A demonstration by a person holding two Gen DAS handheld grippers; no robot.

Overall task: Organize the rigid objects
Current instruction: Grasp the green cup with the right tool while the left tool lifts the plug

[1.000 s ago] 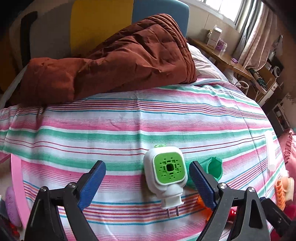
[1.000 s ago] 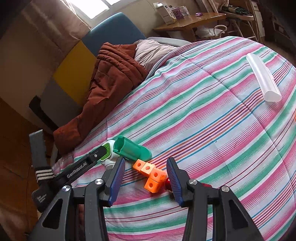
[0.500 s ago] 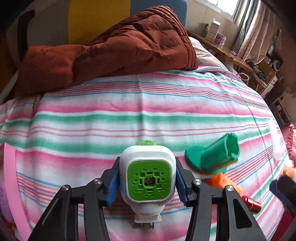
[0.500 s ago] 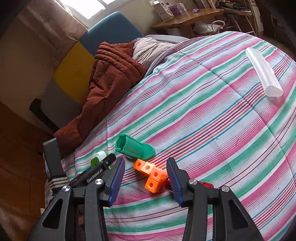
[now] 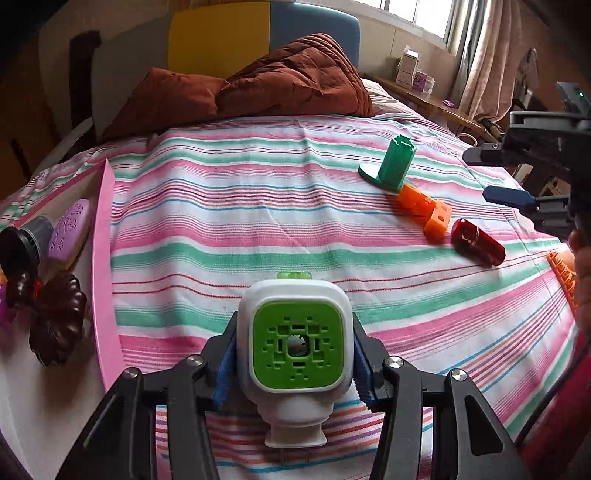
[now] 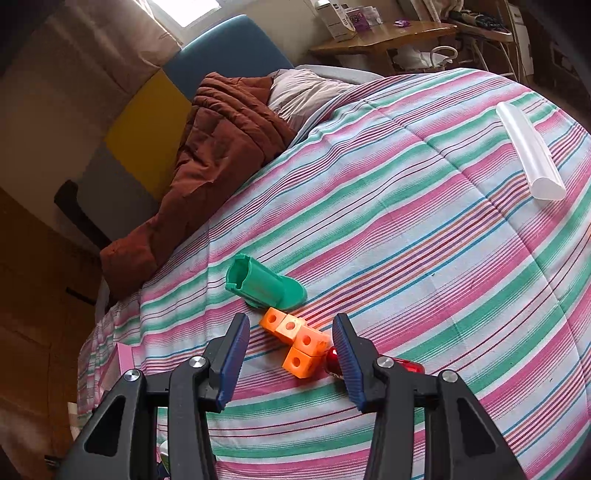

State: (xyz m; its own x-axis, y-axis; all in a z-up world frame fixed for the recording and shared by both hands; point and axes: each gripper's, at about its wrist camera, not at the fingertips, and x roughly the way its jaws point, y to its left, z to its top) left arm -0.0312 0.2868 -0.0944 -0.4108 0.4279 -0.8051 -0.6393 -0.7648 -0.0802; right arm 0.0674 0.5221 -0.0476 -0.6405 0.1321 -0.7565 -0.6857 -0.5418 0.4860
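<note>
My left gripper (image 5: 291, 363) is shut on a white plug-in device with a green grille (image 5: 297, 349), held above the striped bedspread. A pink tray (image 5: 105, 258) lies at the left with a purple oval (image 5: 70, 229), a dark flower-shaped piece (image 5: 55, 317) and a grey-black cylinder (image 5: 22, 243) in it. My right gripper (image 6: 290, 356) is open above the orange linked cubes (image 6: 297, 341). A green cylinder on a flat base (image 6: 264, 286), also in the left wrist view (image 5: 391, 164), lies beyond them. A red cylinder (image 5: 476, 242) lies beside the cubes.
A white tube (image 6: 530, 153) lies at the far right of the bed. A brown quilt (image 5: 266, 85) is heaped at the head end. An orange comb-like piece (image 5: 563, 277) sits at the right edge. A wooden side table (image 6: 384, 35) stands beyond the bed.
My left gripper has closed on the white and green device, lifted it and swung left, bringing the pink tray into view. My right gripper has stayed open over the orange cubes.
</note>
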